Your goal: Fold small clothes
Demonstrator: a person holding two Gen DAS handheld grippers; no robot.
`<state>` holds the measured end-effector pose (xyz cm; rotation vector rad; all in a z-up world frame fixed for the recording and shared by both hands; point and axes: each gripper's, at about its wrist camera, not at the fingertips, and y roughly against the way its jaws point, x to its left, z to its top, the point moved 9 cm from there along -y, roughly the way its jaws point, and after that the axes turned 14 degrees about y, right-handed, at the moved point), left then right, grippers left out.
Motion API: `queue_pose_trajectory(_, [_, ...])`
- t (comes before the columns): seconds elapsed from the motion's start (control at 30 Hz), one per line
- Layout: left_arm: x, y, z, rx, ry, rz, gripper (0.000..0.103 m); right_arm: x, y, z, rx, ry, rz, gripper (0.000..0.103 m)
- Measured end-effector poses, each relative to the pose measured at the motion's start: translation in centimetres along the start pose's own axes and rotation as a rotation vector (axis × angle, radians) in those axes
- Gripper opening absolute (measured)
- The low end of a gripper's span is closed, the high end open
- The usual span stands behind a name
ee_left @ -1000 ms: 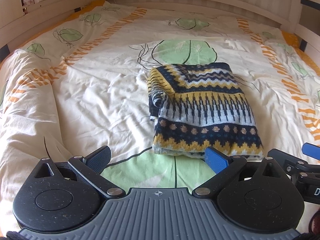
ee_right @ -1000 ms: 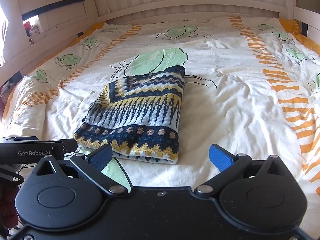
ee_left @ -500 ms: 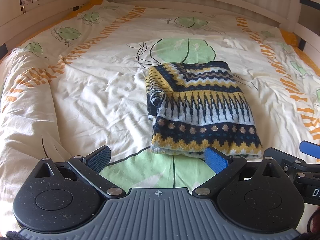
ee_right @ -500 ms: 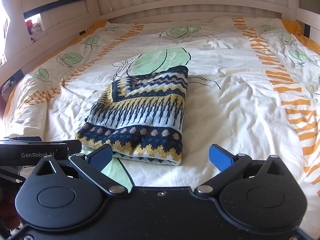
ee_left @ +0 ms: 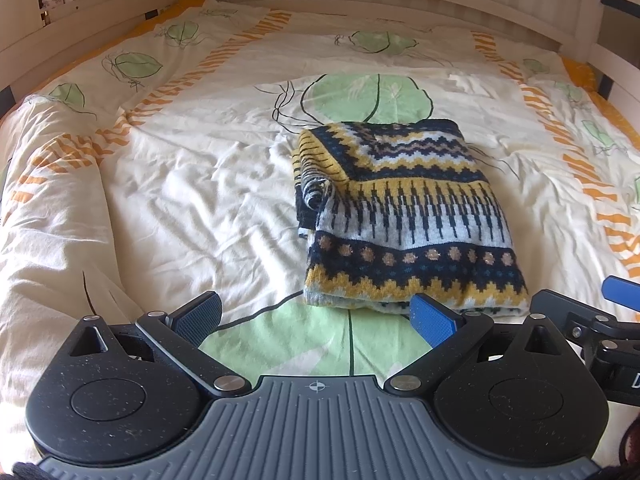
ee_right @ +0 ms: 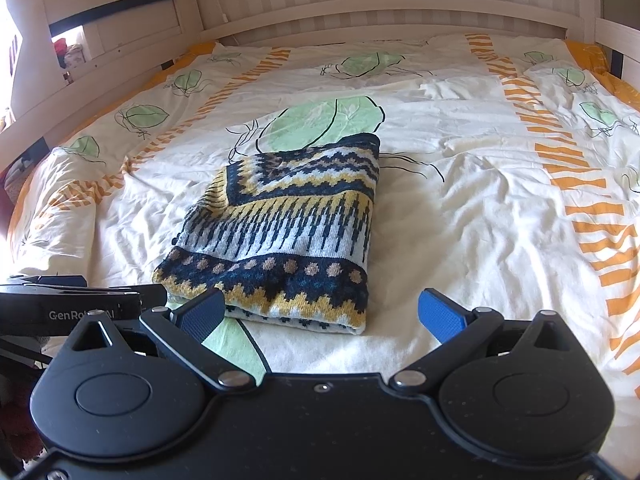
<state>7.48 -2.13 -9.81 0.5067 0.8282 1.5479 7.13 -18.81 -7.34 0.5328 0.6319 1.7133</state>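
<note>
A knitted sweater [ee_left: 404, 216] in navy, yellow and grey patterns lies folded into a compact rectangle in the middle of the bed; it also shows in the right wrist view [ee_right: 288, 236]. My left gripper [ee_left: 316, 318] is open and empty, just short of the sweater's near edge and a little to its left. My right gripper [ee_right: 320, 314] is open and empty, just in front of the sweater's near right corner. The right gripper's body shows at the right edge of the left wrist view [ee_left: 600, 320], and the left gripper's body at the left edge of the right wrist view [ee_right: 76, 304].
The bed is covered by a cream duvet [ee_left: 180, 184] with green leaf prints and orange stripes, wrinkled throughout. A white wooden bed frame [ee_right: 360, 12] runs along the far end and both sides. The duvet bulges at the left edge [ee_left: 48, 216].
Both grippers have drawn back a little and tilted slightly, so the sweater sits a bit farther off. The sweater has not moved. Both jaws stay open.
</note>
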Motion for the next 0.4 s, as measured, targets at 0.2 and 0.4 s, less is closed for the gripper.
queue_pose_trajectory(0.2, [0.07, -0.17, -0.09, 0.003, 0.000, -0.001, 0.101, 0.00, -0.08, 0.06, 0.000, 0.000, 0.002, 0.102])
queue_pose_trajectory(0.4, [0.36, -0.52, -0.33, 0.012, 0.005, -0.003, 0.101, 0.08, -0.34, 0.09, 0.006, -0.003, 0.005, 0.102])
